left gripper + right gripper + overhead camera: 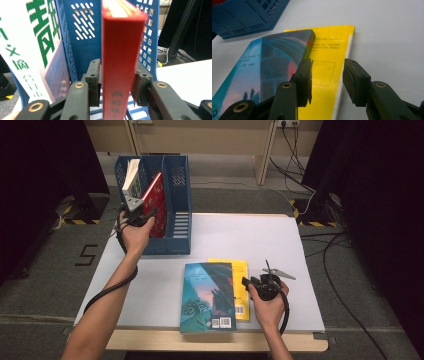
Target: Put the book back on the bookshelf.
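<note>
**Red book in the rack, two books left on the table**

Shelving of books into blue file rack [170,195], upper left of the high view. Red book [154,202] upright, leaning slightly, in the rack's middle slot; white book with green lettering [131,176] already in the slot to its left. Right slot apparently vacant.

Left gripper [134,211] at the rack's open front, upper left. In the left gripper view, red book's spine [120,62] between the jaws; left pad about touching the cover, narrow gap at the right pad. Jaws parted, no real clamp on the book: judged as release, book resting on its own in the slot.

Right gripper [252,282] low and right of centre, beside the two flat books. Fingers [305,75] well apart, nothing between them; poised over the right edge of yellow book [329,65].

Remaining, by judgement: teal-covered book [209,295] and yellow book beneath it, both flat on white table [250,240], lower centre. Roughly half done.

Hard to make out: rack floor and bottom edge of red book, hidden behind jaws. Most of yellow book covered by teal one. Lettering on the spine blurred.
</note>
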`<action>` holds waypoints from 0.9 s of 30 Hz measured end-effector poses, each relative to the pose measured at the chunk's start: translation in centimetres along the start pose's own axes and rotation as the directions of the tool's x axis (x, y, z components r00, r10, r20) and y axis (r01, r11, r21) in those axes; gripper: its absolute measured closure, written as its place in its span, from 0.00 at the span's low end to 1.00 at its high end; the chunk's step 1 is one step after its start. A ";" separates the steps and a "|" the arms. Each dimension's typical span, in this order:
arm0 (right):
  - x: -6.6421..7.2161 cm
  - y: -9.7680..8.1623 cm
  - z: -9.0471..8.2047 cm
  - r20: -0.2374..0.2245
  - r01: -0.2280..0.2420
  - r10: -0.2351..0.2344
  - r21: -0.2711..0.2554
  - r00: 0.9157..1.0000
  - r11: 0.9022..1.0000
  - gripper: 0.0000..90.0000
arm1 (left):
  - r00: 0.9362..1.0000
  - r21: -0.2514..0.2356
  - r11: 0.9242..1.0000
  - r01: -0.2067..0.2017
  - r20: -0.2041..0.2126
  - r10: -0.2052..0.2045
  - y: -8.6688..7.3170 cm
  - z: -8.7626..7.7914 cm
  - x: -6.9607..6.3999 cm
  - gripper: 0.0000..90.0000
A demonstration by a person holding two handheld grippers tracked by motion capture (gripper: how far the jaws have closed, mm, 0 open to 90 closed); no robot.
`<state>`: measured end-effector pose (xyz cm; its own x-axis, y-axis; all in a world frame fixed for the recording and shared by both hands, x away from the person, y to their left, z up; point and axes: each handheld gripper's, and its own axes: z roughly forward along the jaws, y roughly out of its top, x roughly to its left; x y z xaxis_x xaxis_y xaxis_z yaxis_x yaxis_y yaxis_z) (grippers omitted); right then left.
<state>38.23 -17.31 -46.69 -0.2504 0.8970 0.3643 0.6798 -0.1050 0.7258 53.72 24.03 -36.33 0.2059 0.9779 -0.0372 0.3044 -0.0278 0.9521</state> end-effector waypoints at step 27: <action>-0.3 0.1 0.0 0.003 0.004 -0.004 -0.003 1.000 1.000 0.65 | 0.999 0.011 1.000 -0.005 -0.045 0.005 1.0 0.9 -0.1 0.88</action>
<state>38.38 -17.56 -46.70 -0.2509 0.8986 0.3599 0.6771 -0.1028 0.7286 54.83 23.73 -35.68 0.1656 0.9860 -0.0184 0.3136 -0.0350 0.9489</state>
